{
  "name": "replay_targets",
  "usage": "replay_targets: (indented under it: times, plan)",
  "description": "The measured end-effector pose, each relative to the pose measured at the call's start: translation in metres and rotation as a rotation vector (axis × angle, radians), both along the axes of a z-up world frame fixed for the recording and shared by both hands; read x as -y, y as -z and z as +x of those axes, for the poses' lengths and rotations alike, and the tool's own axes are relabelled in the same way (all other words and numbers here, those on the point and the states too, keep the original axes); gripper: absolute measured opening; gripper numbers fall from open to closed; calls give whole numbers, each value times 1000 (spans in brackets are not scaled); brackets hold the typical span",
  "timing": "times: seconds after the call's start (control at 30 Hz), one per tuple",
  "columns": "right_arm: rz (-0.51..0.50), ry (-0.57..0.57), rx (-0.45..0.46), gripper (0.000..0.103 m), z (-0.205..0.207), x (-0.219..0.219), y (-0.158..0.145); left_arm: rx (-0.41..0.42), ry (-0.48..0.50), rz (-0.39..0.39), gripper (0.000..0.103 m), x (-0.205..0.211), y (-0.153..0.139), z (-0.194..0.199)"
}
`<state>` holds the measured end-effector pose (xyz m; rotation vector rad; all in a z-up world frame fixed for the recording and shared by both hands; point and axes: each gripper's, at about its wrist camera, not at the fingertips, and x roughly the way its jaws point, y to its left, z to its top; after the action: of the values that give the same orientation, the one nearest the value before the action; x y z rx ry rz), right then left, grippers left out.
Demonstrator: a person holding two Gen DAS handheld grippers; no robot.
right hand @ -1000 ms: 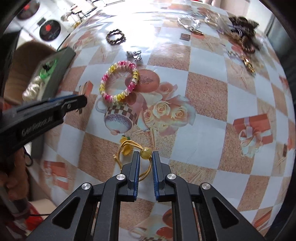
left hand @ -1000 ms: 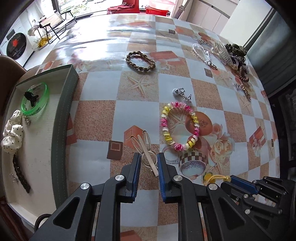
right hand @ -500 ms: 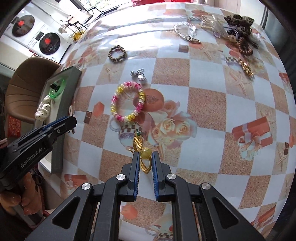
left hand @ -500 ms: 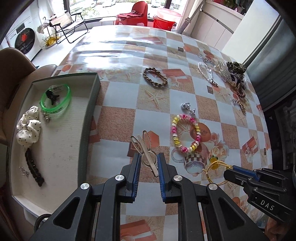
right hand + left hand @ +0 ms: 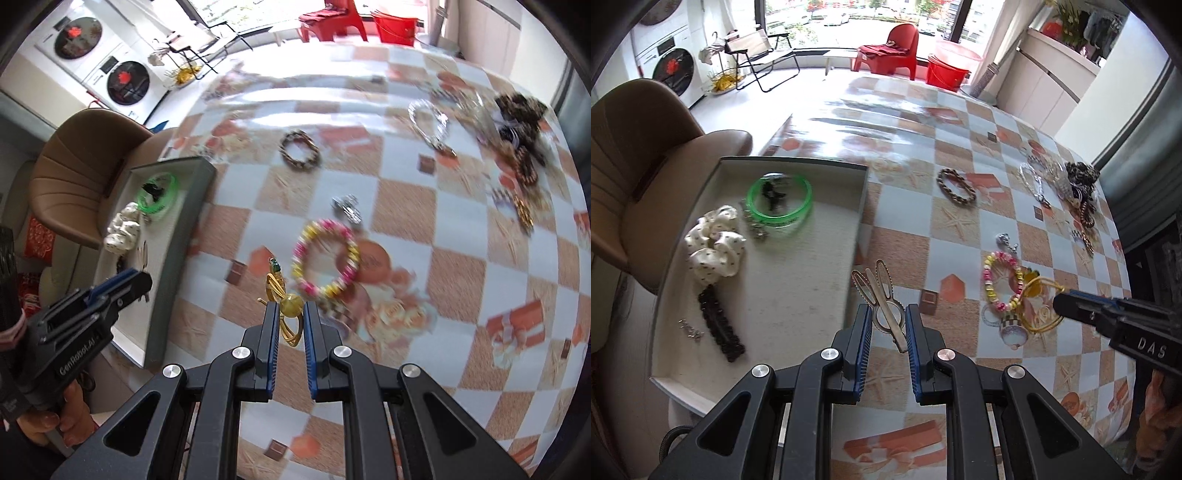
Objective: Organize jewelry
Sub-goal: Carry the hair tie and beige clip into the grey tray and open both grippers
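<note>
Two grippers each pinch something: left gripper [image 5: 888,325] holds metal hair clips [image 5: 878,295], right gripper [image 5: 290,325] a yellow hair tie [image 5: 284,306]. Carry them gently over the tray [image 5: 798,288] at ten o'clock, then let go low.

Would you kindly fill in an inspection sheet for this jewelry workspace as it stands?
Surface: table under a checked, glossy cloth.
Job's things: tray holds a green bangle, a white scrunchie and a dark clip; beaded bracelet and braided bracelet lie on the cloth.
Clutter: jewelry pile at the far edge.
Grippers: left gripper shut on hair clips; right gripper shut on a yellow hair tie.
Cables: nothing seen.
Surroundings: brown chair, red chair.
</note>
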<state>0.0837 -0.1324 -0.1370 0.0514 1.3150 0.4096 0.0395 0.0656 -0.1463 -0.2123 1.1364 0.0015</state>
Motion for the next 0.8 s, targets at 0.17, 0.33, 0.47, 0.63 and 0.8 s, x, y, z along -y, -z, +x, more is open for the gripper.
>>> replay_targets:
  times: [0.17,0.33,0.47,0.63,0.8]
  plan:
    - [15,-43,26,14,9,-28,-10,3,-55,21,22,-30,-2,-15]
    - [32,-98,44,14,13,-60,-18,-2,-127,32,22,-60,-2,-31]
    - [44,-159,57,14,15,-91,-22,-9,-189,37,22,-85,1,-44]
    - [59,-233,67,14,14,-129,-23,-23,-245,45,22,-108,8,-58]
    - [75,-303,61,14,12,-164,-19,-51,-279,47,22,-122,21,-68]
